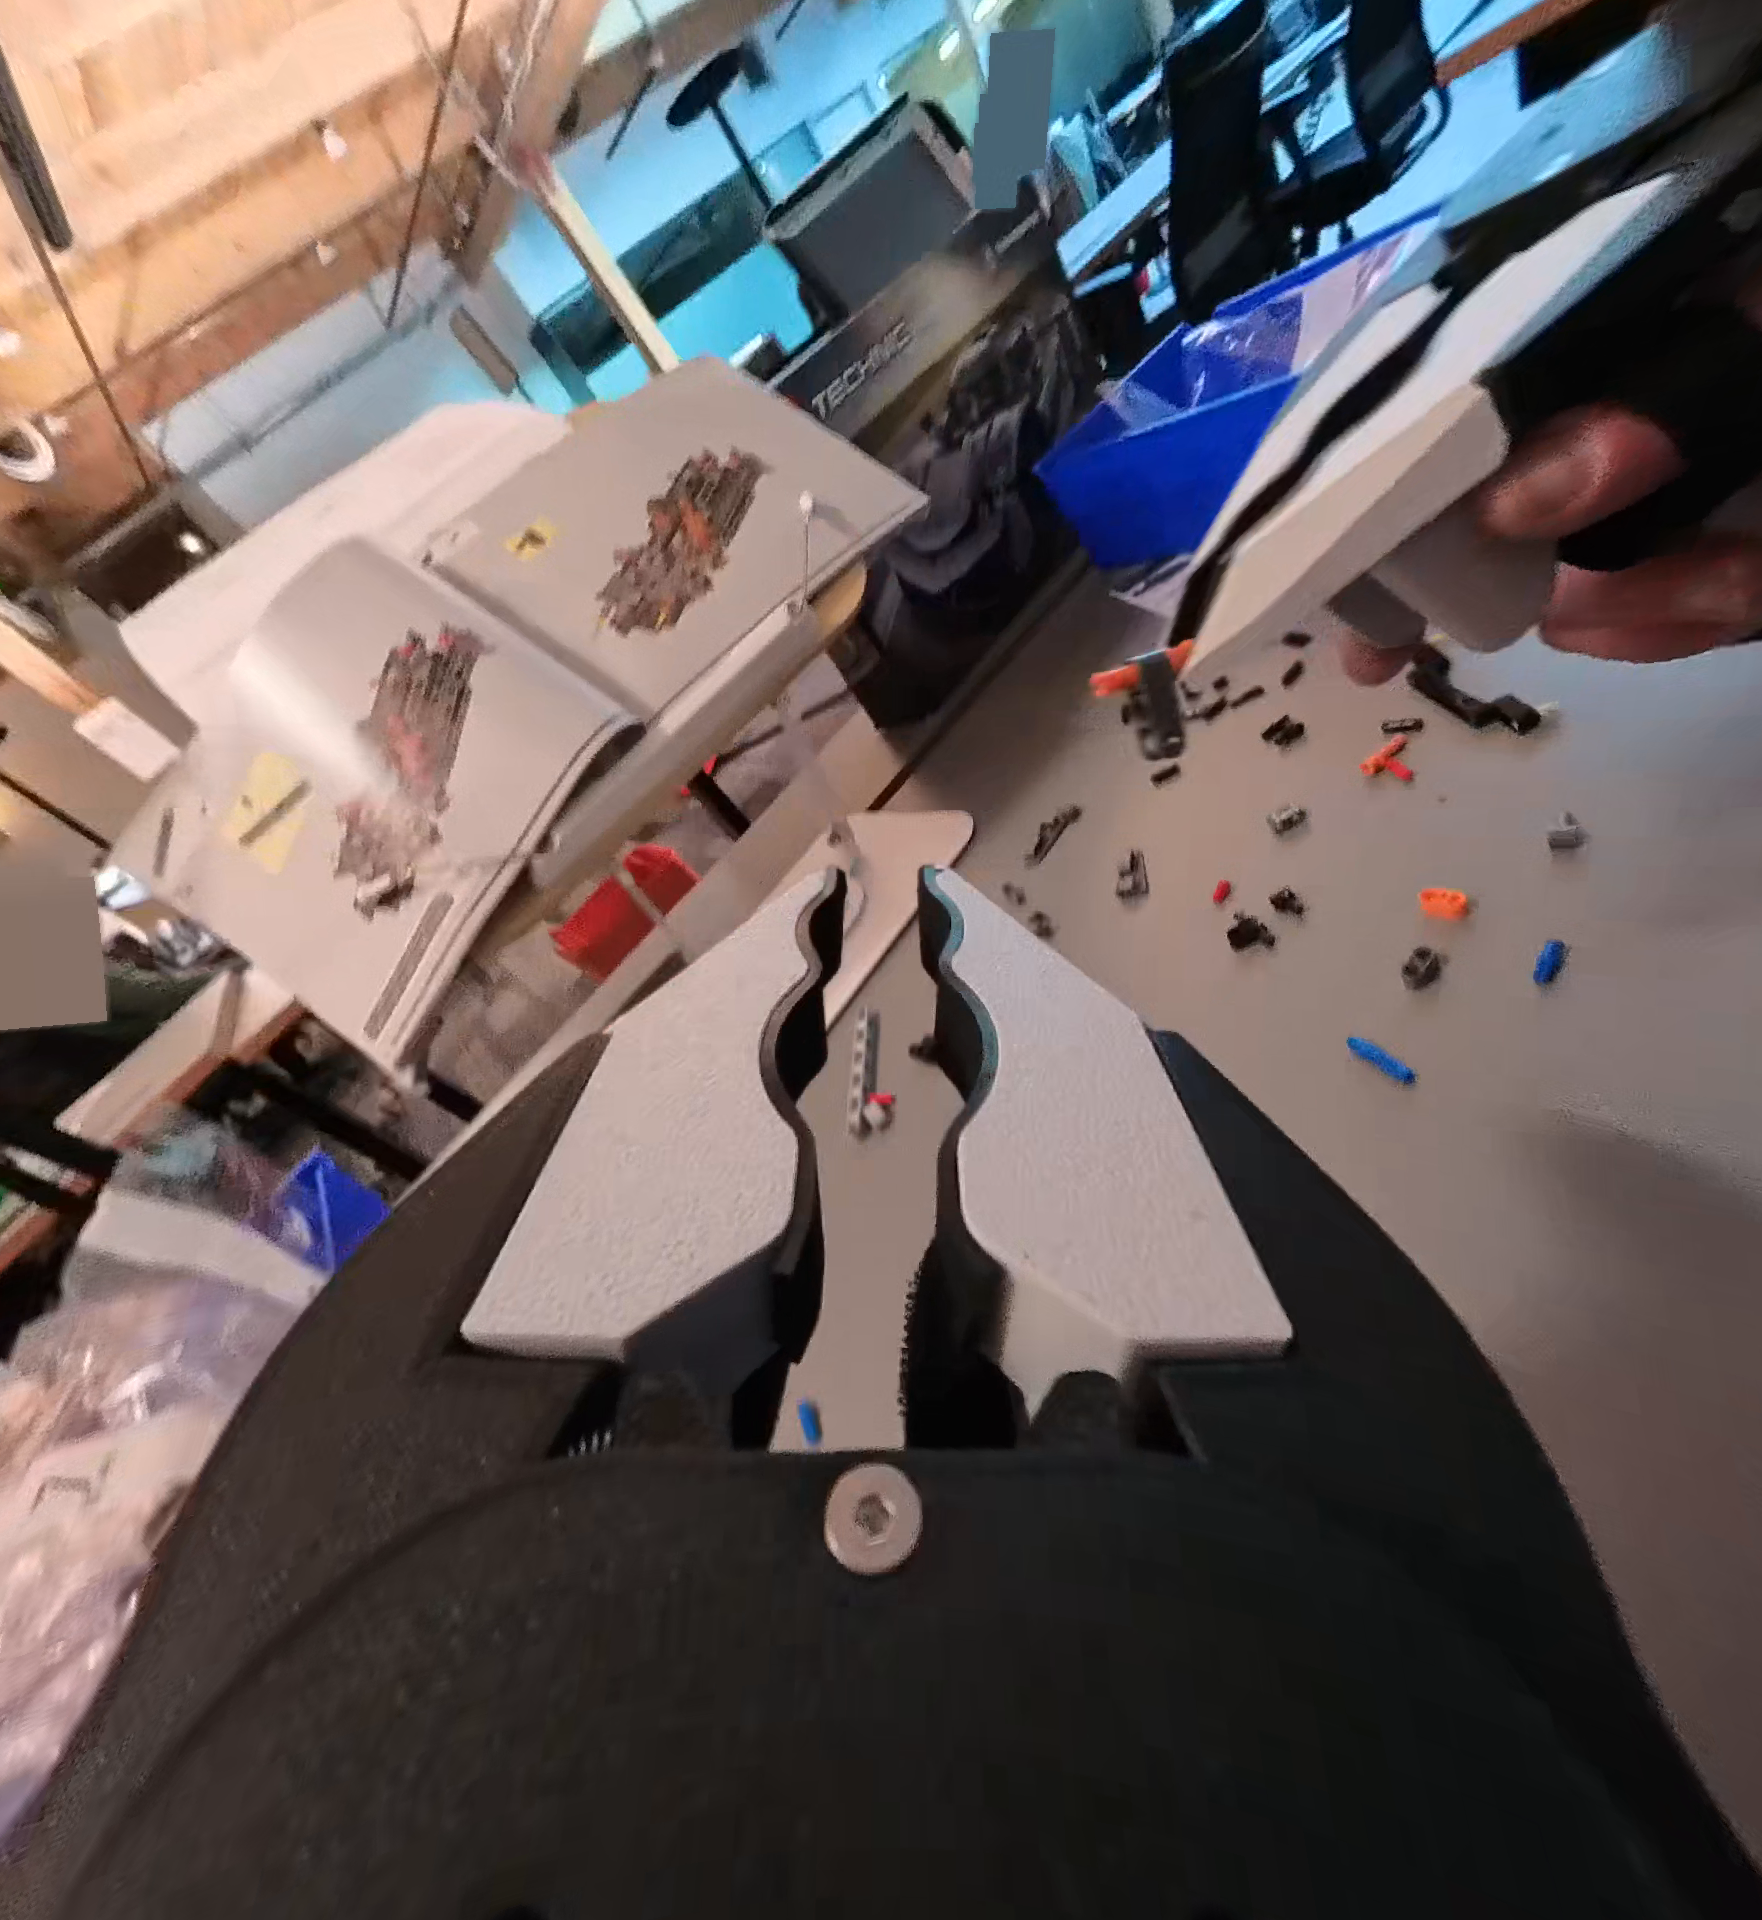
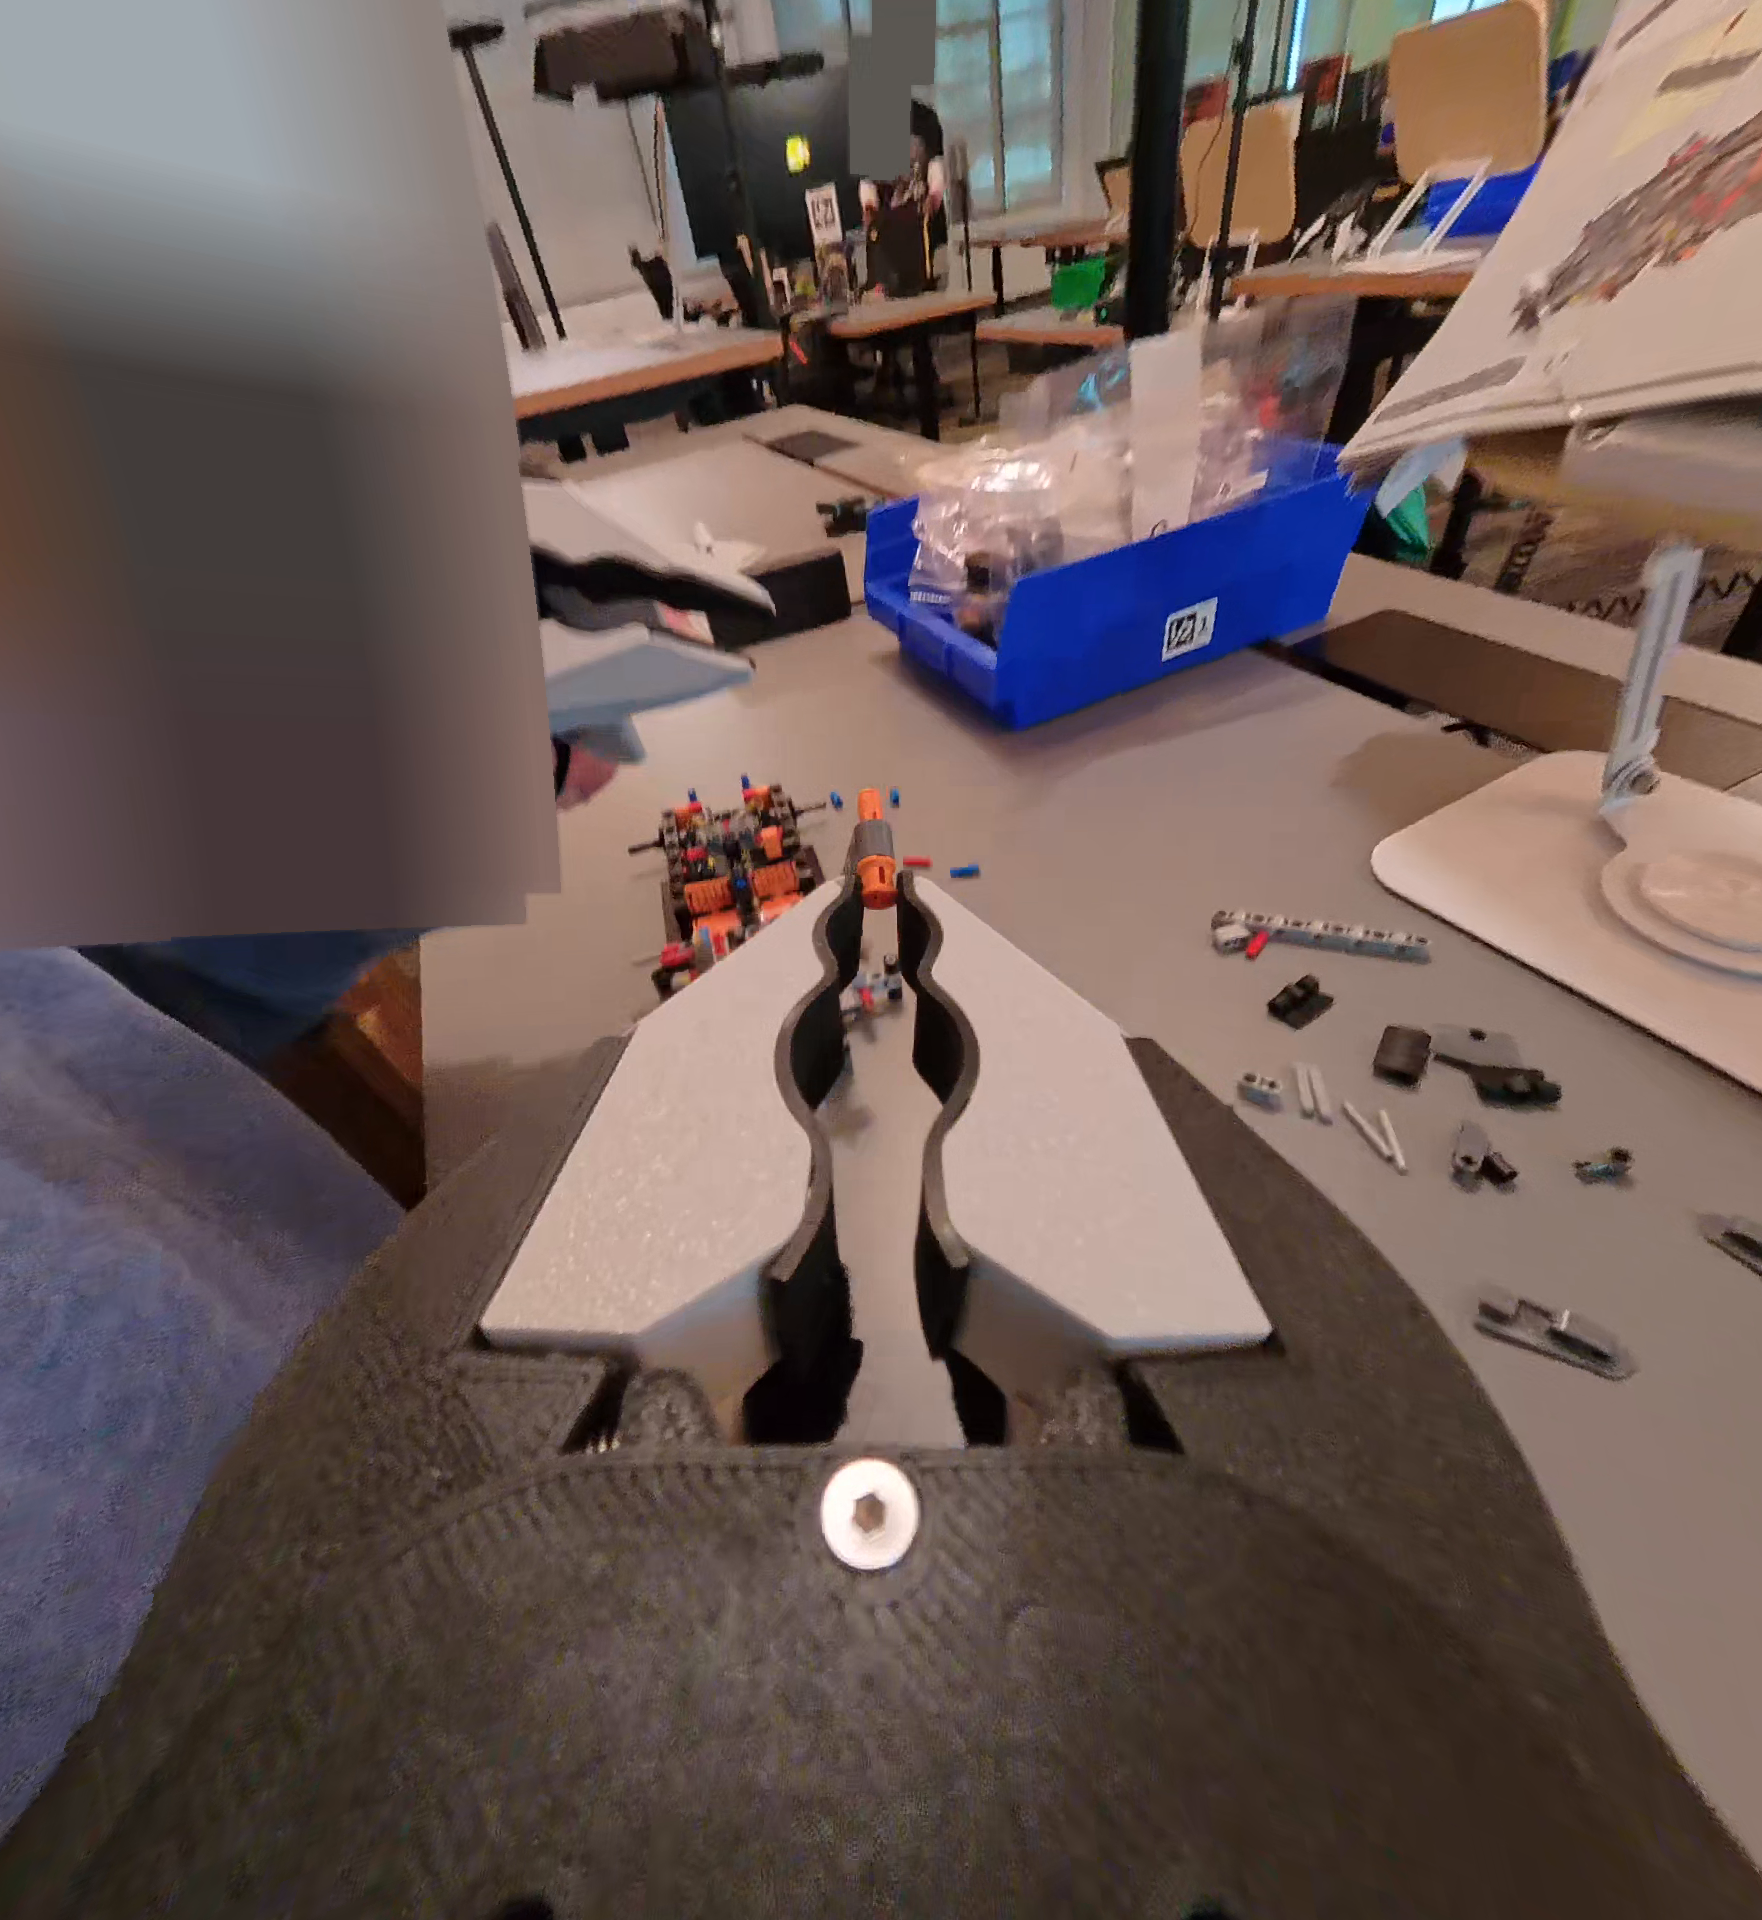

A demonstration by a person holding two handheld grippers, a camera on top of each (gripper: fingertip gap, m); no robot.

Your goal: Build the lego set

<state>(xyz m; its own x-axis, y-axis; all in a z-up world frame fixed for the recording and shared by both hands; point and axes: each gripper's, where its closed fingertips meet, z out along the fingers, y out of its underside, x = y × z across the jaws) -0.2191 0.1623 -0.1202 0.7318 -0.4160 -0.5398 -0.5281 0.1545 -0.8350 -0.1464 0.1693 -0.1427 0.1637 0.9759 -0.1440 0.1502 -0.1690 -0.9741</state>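
Observation:
A partly built orange and black model [image 2: 731,873] stands on the grey table [image 2: 1116,831]. My right gripper [image 2: 877,891] is shut on an orange and grey part [image 2: 872,840] at its fingertips, just right of the model. It also shows in the left wrist view [image 1: 1183,649], low over scattered pieces. My left gripper [image 1: 884,883] is narrowly open and empty, held above the table. A grey beam with a red pin [image 1: 866,1070] lies on the table below its fingers. The left gripper also shows in the right wrist view [image 2: 752,636], beyond the model to the left.
An open instruction book [image 2: 1635,260] rests on a white stand [image 2: 1479,862] at the right. A blue bin [image 2: 1116,623] with plastic bags is behind. Several loose black, grey, blue and orange pieces [image 1: 1376,883] lie scattered on the table. A blue sleeve [image 2: 77,1247] is at the left. About 8 cm separates my left fingertips from my right.

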